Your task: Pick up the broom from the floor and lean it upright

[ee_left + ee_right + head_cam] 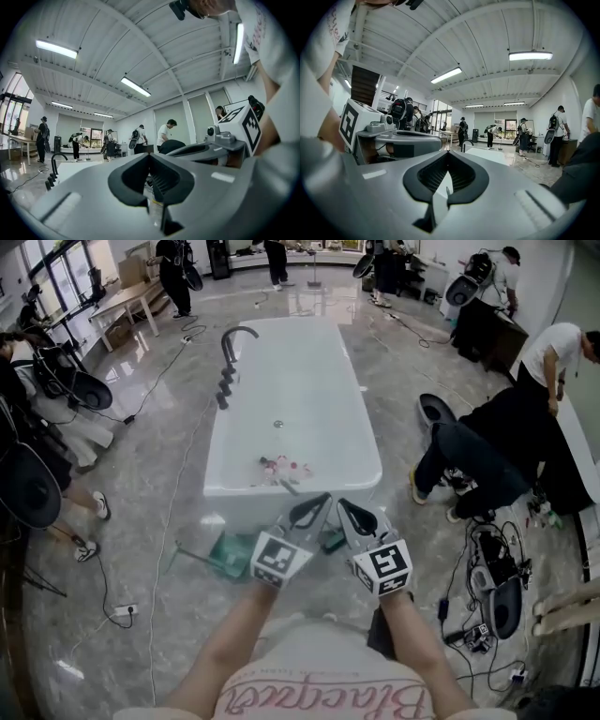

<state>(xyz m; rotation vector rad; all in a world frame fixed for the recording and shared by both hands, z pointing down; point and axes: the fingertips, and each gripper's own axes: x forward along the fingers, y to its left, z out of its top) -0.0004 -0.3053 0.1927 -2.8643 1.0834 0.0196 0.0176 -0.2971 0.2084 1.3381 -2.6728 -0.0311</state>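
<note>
The green broom [228,555] lies on the floor at the near end of the bathtub, partly hidden behind my left gripper; a thin handle sticks out to its left. Another green piece [332,541] shows between the two grippers. My left gripper [322,500] and right gripper [345,505] are held side by side above the broom, pointing level towards the tub, apart from it. In the left gripper view the jaws [149,156] meet at their tips with nothing between them. The right gripper's jaws [448,153] are likewise closed and empty.
A white bathtub [291,409] with a black faucet [230,343] stands straight ahead, with small pink things [281,468] inside. A person [487,460] crouches at the right beside gear and cables [497,592]. A power strip [125,611] and cord lie at the left.
</note>
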